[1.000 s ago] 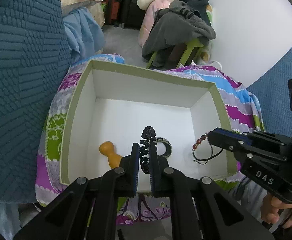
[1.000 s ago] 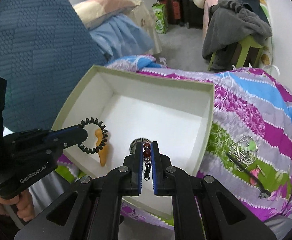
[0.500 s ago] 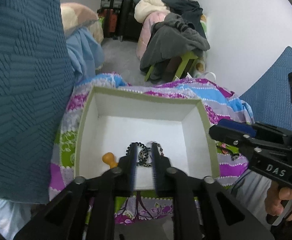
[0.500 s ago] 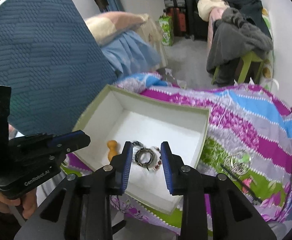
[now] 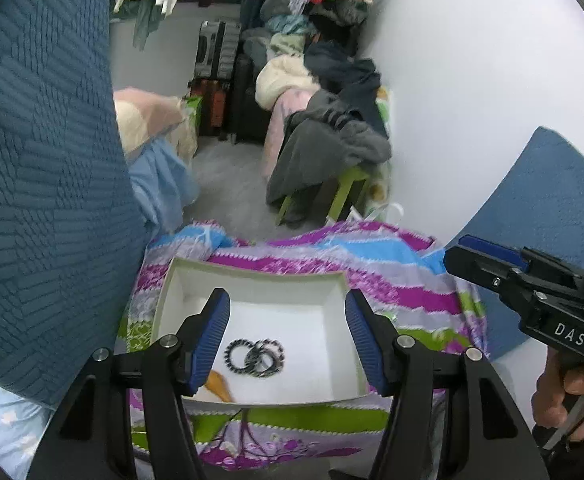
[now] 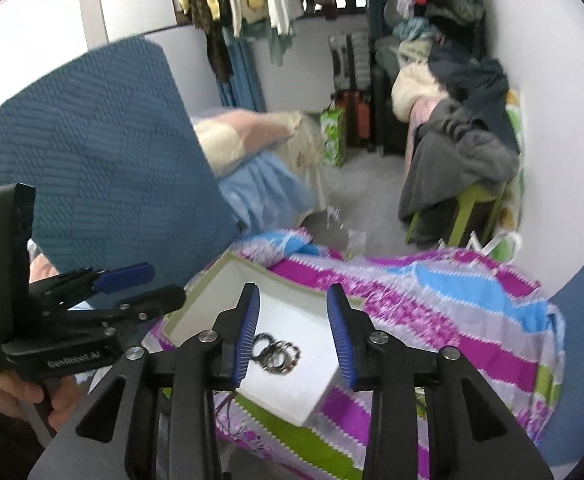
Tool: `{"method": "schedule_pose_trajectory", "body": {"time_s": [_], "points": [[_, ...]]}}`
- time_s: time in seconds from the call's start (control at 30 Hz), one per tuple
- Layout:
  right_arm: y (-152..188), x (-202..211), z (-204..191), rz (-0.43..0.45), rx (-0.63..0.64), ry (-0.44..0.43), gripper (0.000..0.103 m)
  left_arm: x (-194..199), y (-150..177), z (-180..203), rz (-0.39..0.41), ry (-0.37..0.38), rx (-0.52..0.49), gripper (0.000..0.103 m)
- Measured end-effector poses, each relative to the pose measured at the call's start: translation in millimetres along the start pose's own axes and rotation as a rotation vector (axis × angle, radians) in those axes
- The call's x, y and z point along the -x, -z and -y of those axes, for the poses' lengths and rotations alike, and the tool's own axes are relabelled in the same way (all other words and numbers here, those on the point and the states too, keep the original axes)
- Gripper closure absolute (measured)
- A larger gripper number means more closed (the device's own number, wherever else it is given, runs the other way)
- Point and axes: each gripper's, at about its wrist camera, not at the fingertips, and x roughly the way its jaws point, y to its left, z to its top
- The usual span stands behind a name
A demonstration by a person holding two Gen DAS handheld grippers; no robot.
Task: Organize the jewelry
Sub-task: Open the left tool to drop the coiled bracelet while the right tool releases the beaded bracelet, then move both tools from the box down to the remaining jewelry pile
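A white box with a green rim (image 5: 252, 270) (image 6: 212, 280) sits on a striped purple, blue and green cloth. On its floor lie a black coil hair tie (image 5: 237, 354), a patterned ring and a beaded bracelet (image 5: 270, 356), overlapping in a small heap (image 6: 278, 354). An orange piece (image 5: 218, 384) lies beside them. My left gripper (image 5: 288, 336) hangs high above the box, its jaws opening with nothing between them. My right gripper (image 6: 294, 332) is also above the box, its jaws opening and empty. Each gripper shows in the other's view (image 5: 488, 256) (image 6: 140, 288).
A blue quilted cushion (image 5: 40, 168) stands to the left of the box and another (image 5: 532, 208) to the right. The striped cloth (image 6: 432, 304) stretches right of the box. Beyond are a green stool under grey clothes (image 5: 332, 152), suitcases and hanging clothes.
Both grippers opened and let go: the coil hair tie and the beaded bracelet dropped into the box. Both hands rose well above the box, which now looks smaller.
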Motion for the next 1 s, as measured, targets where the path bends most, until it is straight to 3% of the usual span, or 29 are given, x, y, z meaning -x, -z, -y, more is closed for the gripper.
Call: {"method": "schedule_pose_trajectory", "body": {"time_s": [0.2,0.43,0.77,0.93,1.0], "points": [[8.2,28.2,17.6,0.057,-0.001,0.043,0.068,11.7,3.7,22.9,0.042,0.03,0.009,0.043],[41.3,42.8,50.5,0.066,-0.056,0.085,0.068,0.3,20.7,48.9,0.044,0.08,0.021,0.044],[93.7,46.7,95.6,0.057,-0.107,0.118,0.068,-37.8,46.6,93.9,-0.002,0.146,-0.02,0.045],[125.1,28.1,125.7,0.022,-0.133,0.106,0.068,-73.9,67.3,115.6,-0.056,0.182,-0.023,0.046],[138.7,14.7,138.5,-0.004,-0.137,0.097,0.068,-90.1,76.2,122.6,-0.084,0.203,-0.022,0.052]]}}
